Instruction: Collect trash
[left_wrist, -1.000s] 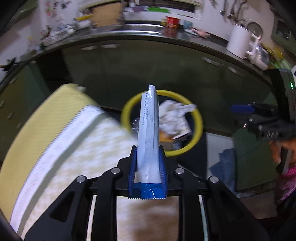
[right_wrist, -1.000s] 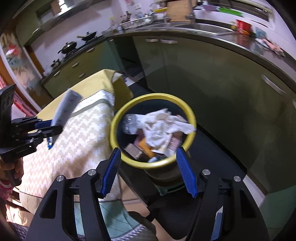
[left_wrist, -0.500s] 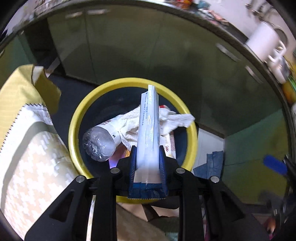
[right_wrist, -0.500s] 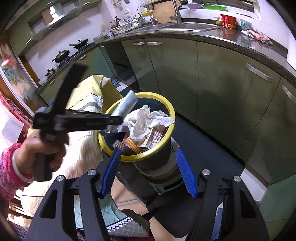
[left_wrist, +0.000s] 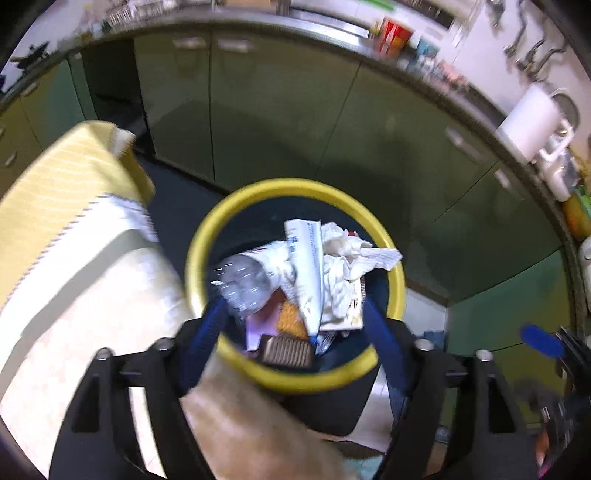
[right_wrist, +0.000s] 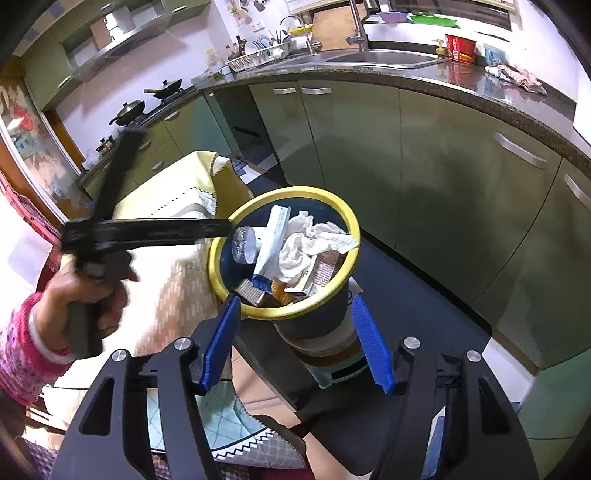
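left tongs (left_wrist: 295, 328) just opened; tube (left_wrist: 308, 266) lies in yellow-rimmed bin (left_wrist: 295, 380).

Home kitchen, green cabinets (right_wrist: 436, 155), steel sink (right_wrist: 380, 57), woks on stove (right_wrist: 131, 109), dish rack (right_wrist: 258, 57)

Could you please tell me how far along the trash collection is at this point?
Done: the white tube lies in the yellow-rimmed bin with the crumpled paper. In hand: nothing; the left claw has just been opening and the right claw is open. Left: no other trash is visible.
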